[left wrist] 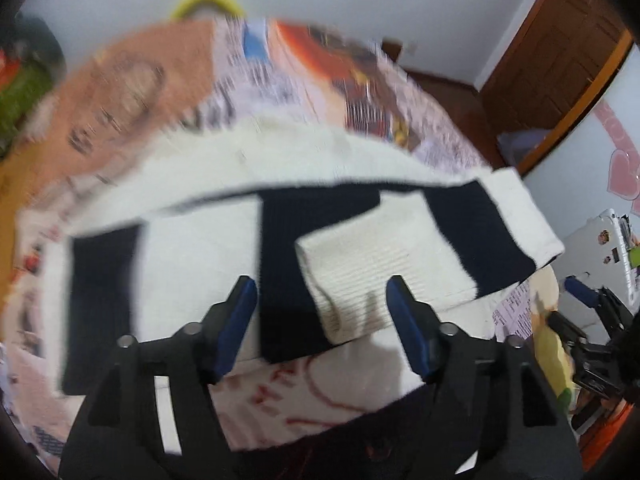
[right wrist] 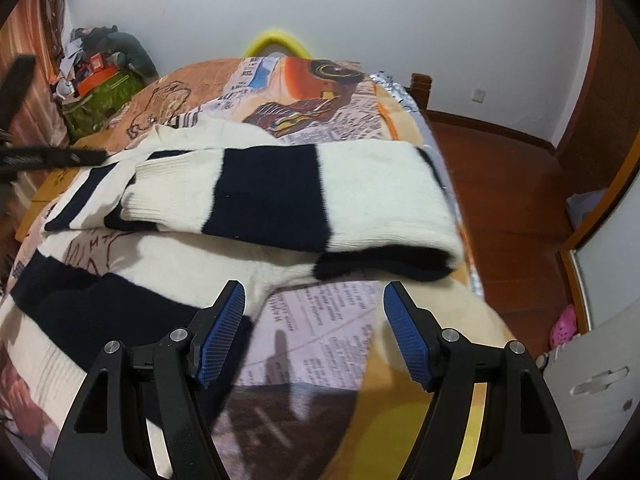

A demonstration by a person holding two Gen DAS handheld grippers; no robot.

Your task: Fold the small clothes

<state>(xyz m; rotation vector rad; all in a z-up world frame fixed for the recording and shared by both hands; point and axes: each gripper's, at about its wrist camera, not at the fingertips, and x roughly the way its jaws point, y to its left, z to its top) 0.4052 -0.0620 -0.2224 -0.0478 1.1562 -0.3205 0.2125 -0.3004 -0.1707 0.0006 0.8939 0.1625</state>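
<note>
A white knit sweater with navy stripes lies spread on the bed. In the blurred left wrist view one sleeve is folded across it, its ribbed cuff lying below and between my left gripper's fingers. My left gripper is open, its pads clear of the cloth. In the right wrist view the folded sleeve crosses the sweater body. My right gripper hovers open over the bedcover just in front of the sweater's hem, holding nothing. It also shows at the left view's right edge.
The bed carries a printed cover and has a yellow headboard rim. A wooden floor runs along the bed's right edge. Clutter is piled at the far left. A white chair and a pink shoe are at the right.
</note>
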